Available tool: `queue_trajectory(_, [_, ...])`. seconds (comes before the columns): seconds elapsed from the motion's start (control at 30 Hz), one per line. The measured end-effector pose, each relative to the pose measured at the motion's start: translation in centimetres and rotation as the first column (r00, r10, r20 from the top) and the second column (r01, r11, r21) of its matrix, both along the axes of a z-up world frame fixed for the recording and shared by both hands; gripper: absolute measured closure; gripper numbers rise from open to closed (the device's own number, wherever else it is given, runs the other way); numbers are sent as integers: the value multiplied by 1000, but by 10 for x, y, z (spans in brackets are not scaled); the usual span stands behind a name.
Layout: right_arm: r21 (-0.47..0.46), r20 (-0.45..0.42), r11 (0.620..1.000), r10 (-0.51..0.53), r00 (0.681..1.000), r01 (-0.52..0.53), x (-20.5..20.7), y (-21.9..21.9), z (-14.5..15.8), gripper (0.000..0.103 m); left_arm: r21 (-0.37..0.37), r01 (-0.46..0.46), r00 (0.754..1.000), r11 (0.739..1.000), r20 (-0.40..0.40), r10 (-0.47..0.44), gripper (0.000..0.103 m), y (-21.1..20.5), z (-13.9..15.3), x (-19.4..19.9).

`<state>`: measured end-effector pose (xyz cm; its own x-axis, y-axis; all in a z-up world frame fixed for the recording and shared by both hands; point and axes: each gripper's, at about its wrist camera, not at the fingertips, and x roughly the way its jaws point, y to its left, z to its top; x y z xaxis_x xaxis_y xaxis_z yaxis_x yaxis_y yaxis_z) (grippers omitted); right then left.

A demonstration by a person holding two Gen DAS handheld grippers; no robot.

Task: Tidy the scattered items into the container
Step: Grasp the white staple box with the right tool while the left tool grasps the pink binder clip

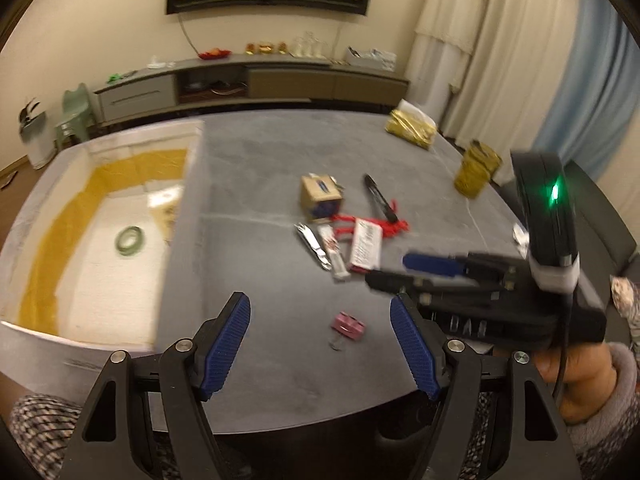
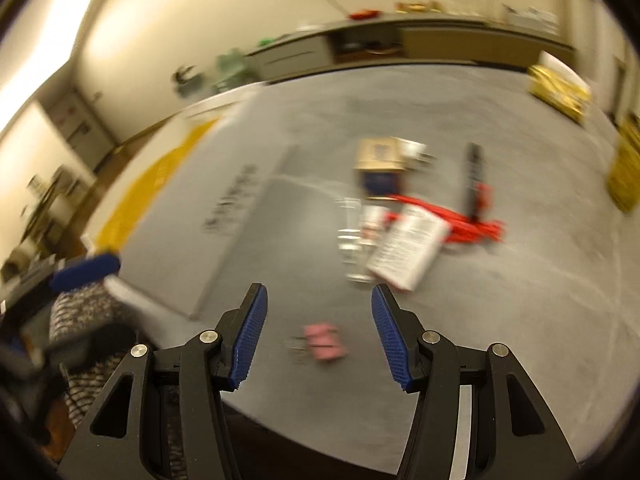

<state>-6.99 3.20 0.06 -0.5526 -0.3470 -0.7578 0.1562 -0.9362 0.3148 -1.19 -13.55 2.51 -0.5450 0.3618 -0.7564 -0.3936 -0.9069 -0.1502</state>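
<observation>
A grey, stone-look table top carries everything. At its nine o'clock edge sits a large open white box with a yellow inner band. Near the centre stands a small tan cardboard box with a blue end, with a black marker pen at its three o'clock. At the box's six o'clock lie a metal nail clipper, a slim white tube and a white printed packet touching a red cord. A small pink clip lies alone at the table's six o'clock. Toward one o'clock rest a gold foil bag and a gold-patterned canister.
</observation>
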Motion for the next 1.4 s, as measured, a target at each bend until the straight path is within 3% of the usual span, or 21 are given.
queue_trajectory(0.27, [-7,33,997,-78,996,78,-13,39,-14,45,-75,85,990,994,118,-76,30,49,-77,-15])
queue_trajectory(0.4, [-20,53,997,-76,996,77,-23,38,-27,45,-123,83,994,989,76,-74,30,61,-101,-30])
queue_trajectory(0.53, [-107,101,986,-114,988,125,-49,44,-43,45,-119,115,993,986,45,-111,30,64,-114,-43])
queue_trajectory(0.73, [-29,131,991,-127,983,131,-76,26,-63,45,-46,199,980,979,13,-198,31,57,-125,-48])
queue_trajectory(0.77, [-1,137,992,-128,982,129,-79,21,-68,45,-42,207,978,978,1,-207,33,56,-126,-47])
queue_trajectory(0.93, [133,77,985,-119,990,108,-84,2,-71,46,-64,222,973,973,-46,-225,63,50,-126,-43])
queue_trajectory(0.97, [142,76,984,-118,990,107,-83,2,-71,47,-59,223,973,973,-48,-226,66,49,-126,-43])
queue_trajectory(1.0, [142,76,984,-123,990,111,-82,3,-71,55,-52,222,973,974,-47,-224,69,48,-125,-43])
queue_trajectory(1.17, [106,84,986,-138,987,129,-77,13,-71,58,-47,203,977,978,-58,-206,67,45,-122,-42])
queue_trajectory(1.23, [90,66,988,-132,989,126,-72,14,-66,55,-57,191,979,980,-62,-194,47,46,-122,-42])
queue_trajectory(1.4, [157,61,983,-105,993,94,-68,3,-70,57,-17,171,984,985,-49,-171,49,34,-125,-36])
